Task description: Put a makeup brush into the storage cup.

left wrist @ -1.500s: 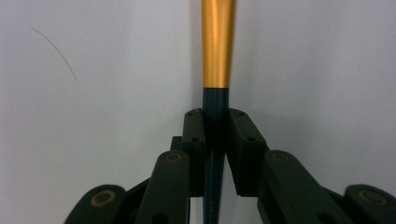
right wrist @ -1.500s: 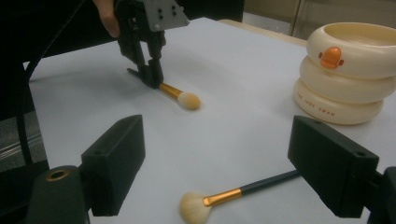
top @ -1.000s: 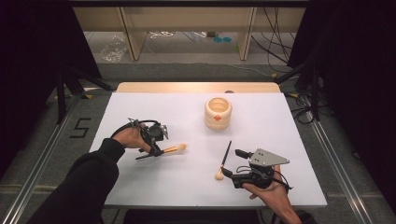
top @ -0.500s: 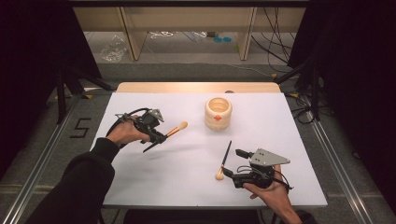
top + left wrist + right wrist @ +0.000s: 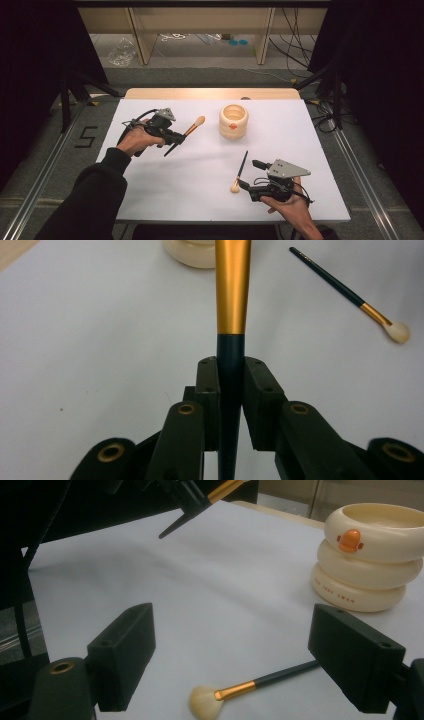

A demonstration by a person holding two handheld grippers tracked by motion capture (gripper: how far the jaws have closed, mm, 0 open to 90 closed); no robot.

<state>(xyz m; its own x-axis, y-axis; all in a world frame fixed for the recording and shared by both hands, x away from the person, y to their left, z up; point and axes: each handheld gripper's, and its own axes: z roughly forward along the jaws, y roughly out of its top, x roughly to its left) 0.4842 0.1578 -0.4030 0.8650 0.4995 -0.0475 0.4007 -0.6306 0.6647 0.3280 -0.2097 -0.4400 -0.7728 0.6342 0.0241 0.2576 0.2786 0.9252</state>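
White table (image 5: 165, 195) under dim surroundings. Left gripper (image 5: 231, 371), lifted above the surface at left, jaws clamped on the dark handle of a gold-ferruled brush (image 5: 232, 285) whose bristle tip points toward the cream ringed holder (image 5: 233, 121). Right gripper (image 5: 235, 650), jaws spread wide, sits at the near right, just beside a second brush (image 5: 250, 685) lying flat on the table between holder and gripper.

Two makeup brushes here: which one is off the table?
The brush clamped by its dark handle in the left gripper, bristles toward the cup. The other brush lies flat before the open right gripper.
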